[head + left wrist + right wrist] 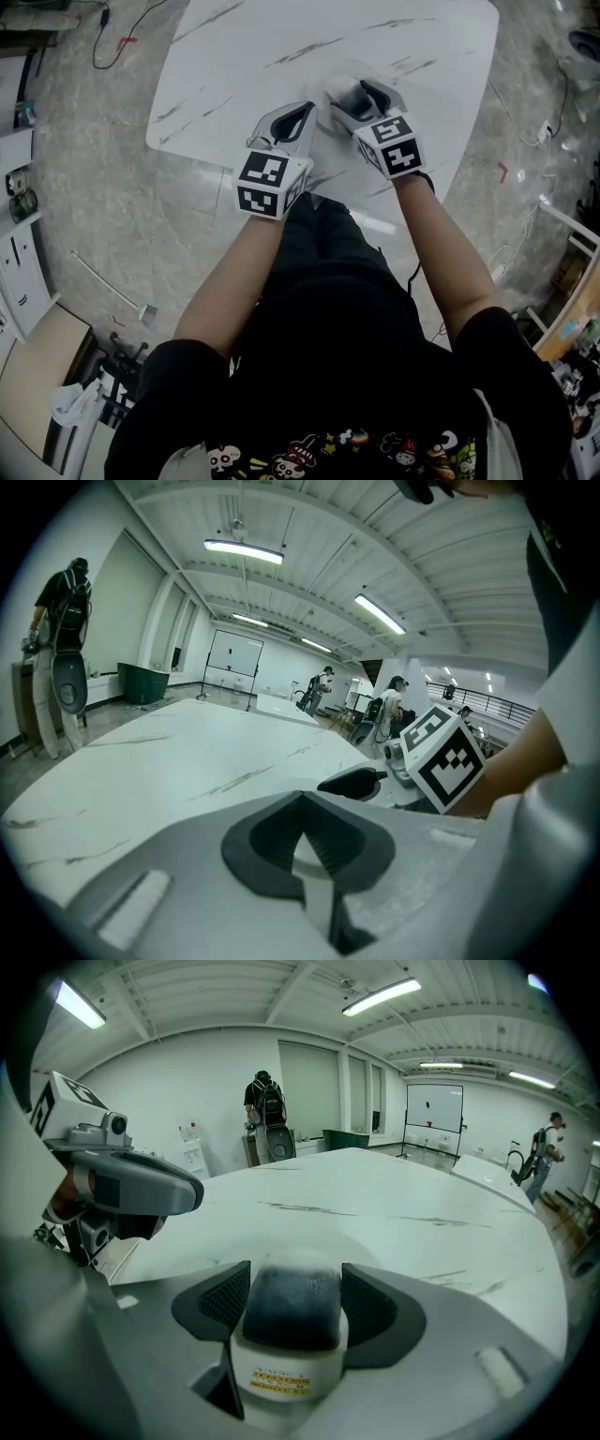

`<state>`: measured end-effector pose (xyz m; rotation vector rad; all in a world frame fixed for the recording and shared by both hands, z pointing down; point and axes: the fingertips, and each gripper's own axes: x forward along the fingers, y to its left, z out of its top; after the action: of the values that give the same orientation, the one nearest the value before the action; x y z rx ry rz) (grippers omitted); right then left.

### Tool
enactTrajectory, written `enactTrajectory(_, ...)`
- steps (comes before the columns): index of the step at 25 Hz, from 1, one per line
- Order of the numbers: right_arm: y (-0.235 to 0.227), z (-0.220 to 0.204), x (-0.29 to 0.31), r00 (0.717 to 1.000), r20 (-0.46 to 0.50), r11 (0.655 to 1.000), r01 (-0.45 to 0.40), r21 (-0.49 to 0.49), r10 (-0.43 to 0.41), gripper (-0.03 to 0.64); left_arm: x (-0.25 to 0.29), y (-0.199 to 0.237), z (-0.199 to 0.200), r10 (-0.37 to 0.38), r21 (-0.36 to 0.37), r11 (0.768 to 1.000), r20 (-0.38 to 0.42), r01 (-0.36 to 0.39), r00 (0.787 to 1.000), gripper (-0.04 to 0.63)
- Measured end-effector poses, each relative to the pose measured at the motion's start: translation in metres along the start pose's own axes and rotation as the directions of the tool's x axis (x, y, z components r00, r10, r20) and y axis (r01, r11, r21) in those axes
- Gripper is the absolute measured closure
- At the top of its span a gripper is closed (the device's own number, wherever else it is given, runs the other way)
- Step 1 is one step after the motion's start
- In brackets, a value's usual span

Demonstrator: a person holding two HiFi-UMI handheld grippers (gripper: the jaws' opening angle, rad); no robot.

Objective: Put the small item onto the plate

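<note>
Right claw (292, 1302) clamped on the little jar (281, 1354), left claw (300, 850) shut, empty. Next I'd guess: lower onto the plate (345, 1244), let go.

A white tabletop (281, 56) with rounded corners and thin grey marble veins is carried over a speckled grey stone floor (103, 206). Near its front edge, a pale round shape, taken to be a white plate (336, 86), is faintly made out against the surface. A dark cable (112, 37) is laid on the floor beside the far left corner.
</note>
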<state>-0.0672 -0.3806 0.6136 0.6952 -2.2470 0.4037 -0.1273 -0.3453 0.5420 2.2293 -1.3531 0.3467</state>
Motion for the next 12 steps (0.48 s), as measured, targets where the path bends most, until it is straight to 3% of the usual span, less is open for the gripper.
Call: enactTrajectory(12, -0.0014, -0.0015, 0.0026, 1.0, 0.004, 0.999, 0.009, -0.038, -0.009, 0.281, 0.0033, -0.0016, -0.0016, 0.007, -0.002, 1.0, -0.011, -0.007, 1.0, 0.595)
